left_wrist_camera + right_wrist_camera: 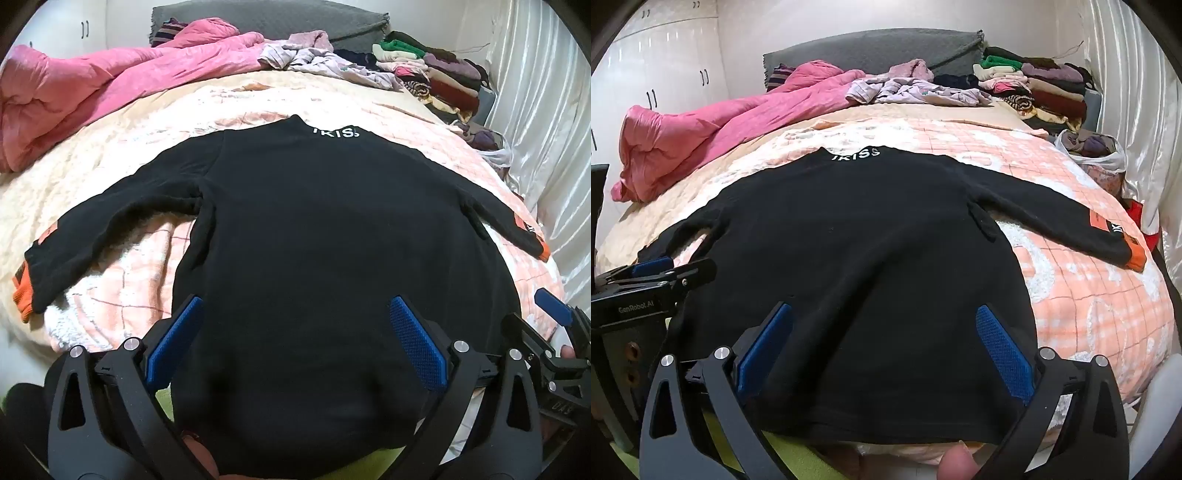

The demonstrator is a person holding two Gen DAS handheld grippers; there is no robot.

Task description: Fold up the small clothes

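Note:
A black long-sleeved top (303, 229) (849, 251) lies flat on the bed, collar with white letters at the far side, both sleeves spread out, orange cuffs (22, 295) (1136, 254) at their ends. My left gripper (295, 306) hangs over its lower hem, open, blue pads wide apart with only flat cloth below. My right gripper (884, 314) stands open the same way over the hem, a little to the right. Each gripper shows at the edge of the other's view.
The bed has a peach checked blanket (1089, 295). A pink duvet (92, 85) is bunched at the far left, loose pale clothes (916, 90) at the head, a stack of folded clothes (1045, 85) at the far right, and a plastic bag (1093, 147) near the curtain.

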